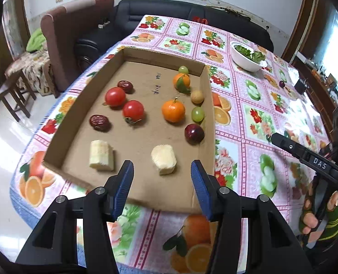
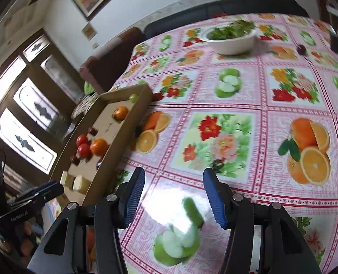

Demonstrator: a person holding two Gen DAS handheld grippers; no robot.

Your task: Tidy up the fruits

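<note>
Right gripper (image 1: 274, 138) reads "DAS" — cardboard tray (image 1: 205, 86) bears illegible handwriting.

Bright daylight, tablecloth (image 2: 169, 196) glare; right view prob. motion-blurred, fisheye-warped edges.

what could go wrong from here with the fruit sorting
1. A dark plum sits alone on the tablecloth far from the cardboard tray, near the white bowl; it may get overlooked or roll when nudged.
2. The green grape and purple plum crowd the tray's right wall, so jaws could bump neighbours.
3. The left gripper hangs open over soft banana pieces; squeezing might crush them.
</note>
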